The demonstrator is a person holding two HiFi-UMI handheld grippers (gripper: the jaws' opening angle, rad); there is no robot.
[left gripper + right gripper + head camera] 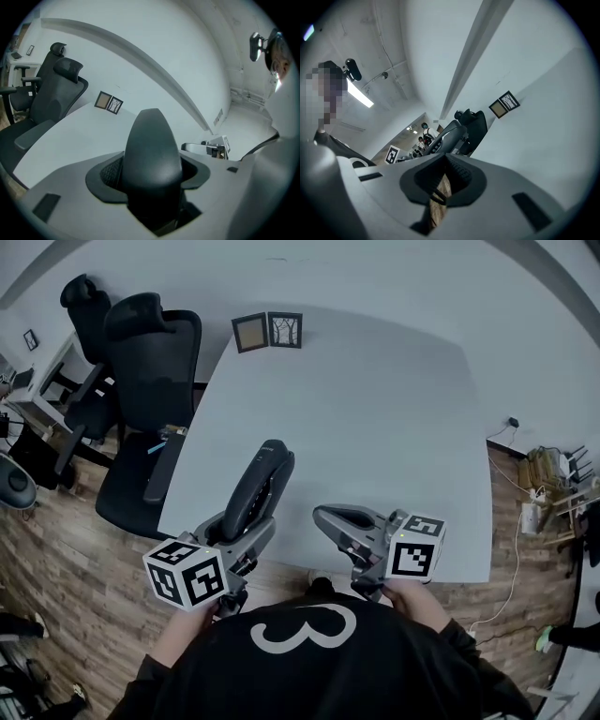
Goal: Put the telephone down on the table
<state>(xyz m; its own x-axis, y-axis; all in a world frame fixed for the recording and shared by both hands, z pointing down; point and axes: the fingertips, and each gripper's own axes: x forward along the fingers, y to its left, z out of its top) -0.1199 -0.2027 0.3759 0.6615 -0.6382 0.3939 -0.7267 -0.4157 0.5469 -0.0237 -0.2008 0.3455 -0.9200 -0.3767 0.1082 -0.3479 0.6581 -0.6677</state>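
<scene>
The black telephone handset point(261, 486) sticks out forward and upward from my left gripper point(246, 524), which is shut on its lower end over the near-left edge of the white table point(375, 409). In the left gripper view the telephone point(152, 150) fills the space between the jaws of the left gripper point(151, 180), its rounded tip pointing at the far wall. My right gripper point(330, 517) hovers over the table's near edge, jaws together and empty. In its own view the right gripper point(440, 185) shows only a thin slit of wood floor between the pads.
Two small picture frames point(268, 332) stand at the table's far edge. Black office chairs point(150, 381) sit left of the table on the wood floor. A cable and clutter point(548, 474) lie at the right. People stand far off in the right gripper view.
</scene>
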